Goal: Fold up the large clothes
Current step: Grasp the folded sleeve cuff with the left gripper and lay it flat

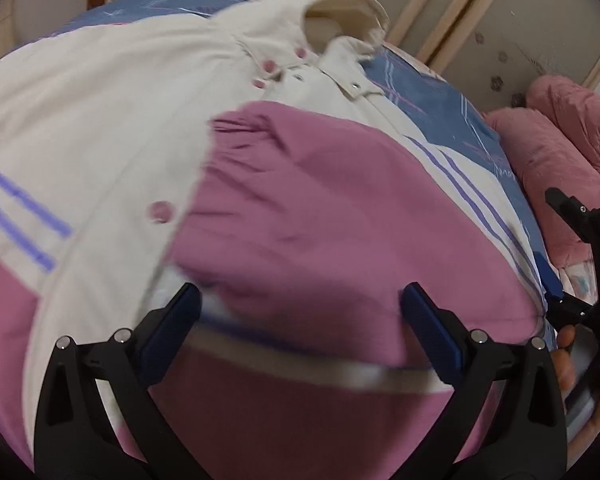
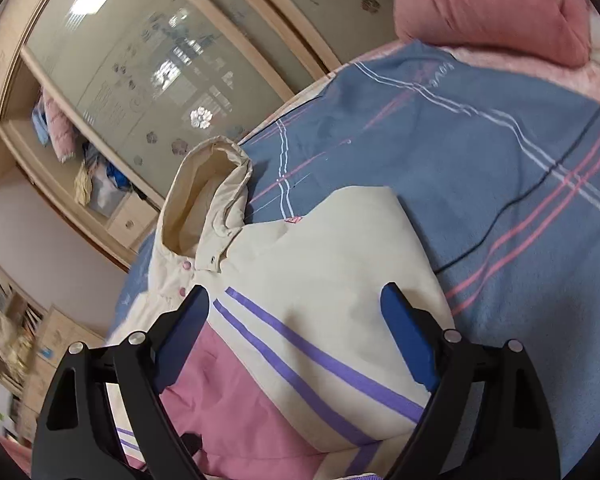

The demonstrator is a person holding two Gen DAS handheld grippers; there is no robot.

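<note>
A cream and pink jacket (image 1: 112,128) with purple stripes, pink snaps and a cream hood (image 1: 344,12) lies flat on the bed. Its pink sleeve (image 1: 320,200) is folded across the front. My left gripper (image 1: 300,312) hovers low over that sleeve, open, its blue pads (image 1: 180,320) wide apart with nothing pinched. In the right wrist view my right gripper (image 2: 296,300) stands open above the jacket's cream shoulder (image 2: 320,264) near the stripes, holding nothing. The right gripper's black frame (image 1: 592,240) and a hand also show at the left view's right edge.
The jacket rests on a blue bedspread (image 2: 480,160) with pink and white lines. Pink pillows (image 2: 492,4) are piled at the bed's far end. A wardrobe with frosted sliding doors (image 2: 148,60) and open shelves (image 2: 88,176) stands beyond the bed.
</note>
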